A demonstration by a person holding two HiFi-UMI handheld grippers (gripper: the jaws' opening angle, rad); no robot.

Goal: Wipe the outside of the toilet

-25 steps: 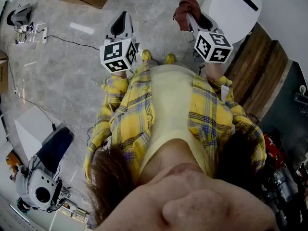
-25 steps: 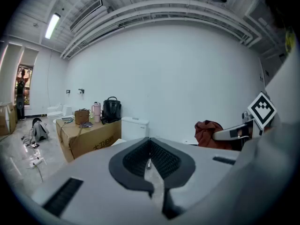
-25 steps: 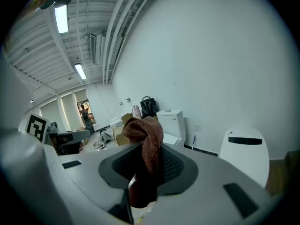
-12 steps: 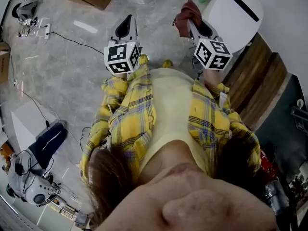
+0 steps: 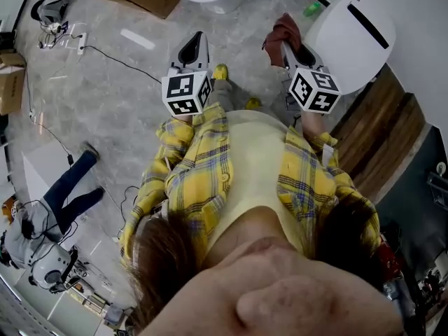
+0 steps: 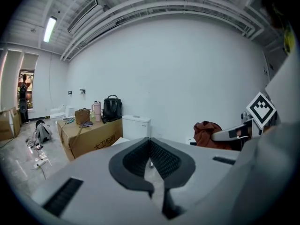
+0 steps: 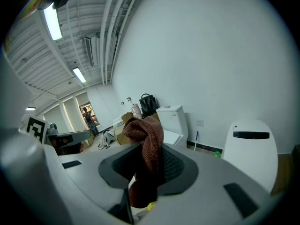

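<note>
LEFT: left hand-held gripper [image 5: 198,39] jaws together, empty | RIGHT: right hand-held gripper [image 5: 285,45] clamped on cloth [image 5: 281,29], cloth draped over jaws | NEAR: toilet [image 5: 348,37] beside cloth

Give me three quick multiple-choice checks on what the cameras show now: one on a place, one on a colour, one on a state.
1. Where is the cloth?
A. on the floor
B. in the right gripper
C. on the cardboard box

2. What colour is the cloth?
A. reddish-brown
B. blue
C. white

3. The left gripper is:
A. wide open
B. shut on a sponge
C. shut and empty

Answers:
1. B: the cloth hangs clamped between the right gripper's jaws.
2. A: it looks reddish-brown in every view.
3. C: its jaws meet at the tips with nothing between them.
</note>
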